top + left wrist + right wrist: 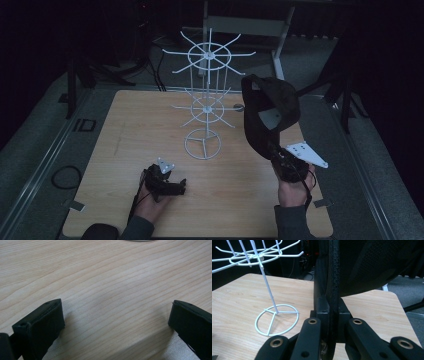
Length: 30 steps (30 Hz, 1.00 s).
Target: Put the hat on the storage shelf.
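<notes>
A black cap point(272, 100) hangs in the air over the table's right side, its brim edge pinched by my right gripper point(275, 151), which is shut on it. In the right gripper view the cap point(367, 265) rises straight from the closed jaws of the gripper point(333, 305). A white wire rack point(206, 107) with two tiers of hooks stands mid-table, left of the cap; its pole and ring base point(277, 312) appear at the left there. My left gripper point(181, 188) rests low at the table's front, open point(116, 322), with only bare wood between its jaws.
The wooden table point(125, 130) has rounded corners and grey floor around it. A metal frame point(245, 25) stands behind the rack. A cable loop point(66, 176) lies on the floor at the left. Dark stand legs point(345, 100) flank the table's far right corner.
</notes>
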Each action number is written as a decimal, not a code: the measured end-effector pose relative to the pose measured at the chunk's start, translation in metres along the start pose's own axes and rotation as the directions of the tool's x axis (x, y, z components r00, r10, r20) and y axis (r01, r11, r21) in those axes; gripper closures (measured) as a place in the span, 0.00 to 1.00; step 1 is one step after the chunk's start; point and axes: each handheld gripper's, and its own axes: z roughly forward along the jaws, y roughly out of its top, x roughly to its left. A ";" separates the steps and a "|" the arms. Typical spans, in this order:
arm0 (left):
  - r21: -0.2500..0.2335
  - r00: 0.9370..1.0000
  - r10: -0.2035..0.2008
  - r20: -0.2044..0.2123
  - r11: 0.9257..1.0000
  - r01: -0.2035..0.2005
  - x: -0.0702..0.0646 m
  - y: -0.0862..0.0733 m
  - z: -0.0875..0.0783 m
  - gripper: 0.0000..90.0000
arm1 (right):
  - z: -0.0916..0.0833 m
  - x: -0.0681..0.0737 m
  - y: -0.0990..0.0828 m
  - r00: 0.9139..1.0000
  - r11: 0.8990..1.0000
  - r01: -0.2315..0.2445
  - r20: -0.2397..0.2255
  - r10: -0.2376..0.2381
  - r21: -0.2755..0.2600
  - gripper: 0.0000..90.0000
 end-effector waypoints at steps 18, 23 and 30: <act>0.001 1.000 -0.001 0.001 1.000 0.001 0.000 0.000 0.000 0.00 | -0.005 -0.001 0.012 1.000 0.999 0.019 0.012 -0.019 -0.032 0.96; 0.001 1.000 -0.002 0.001 1.000 0.002 0.000 0.000 0.000 0.00 | -0.006 -0.001 0.016 1.000 0.999 0.023 0.014 -0.023 -0.038 0.96; 0.001 1.000 -0.002 0.001 1.000 0.002 0.000 0.000 0.000 0.00 | -0.008 0.000 0.019 1.000 0.999 0.025 0.012 -0.025 -0.047 0.95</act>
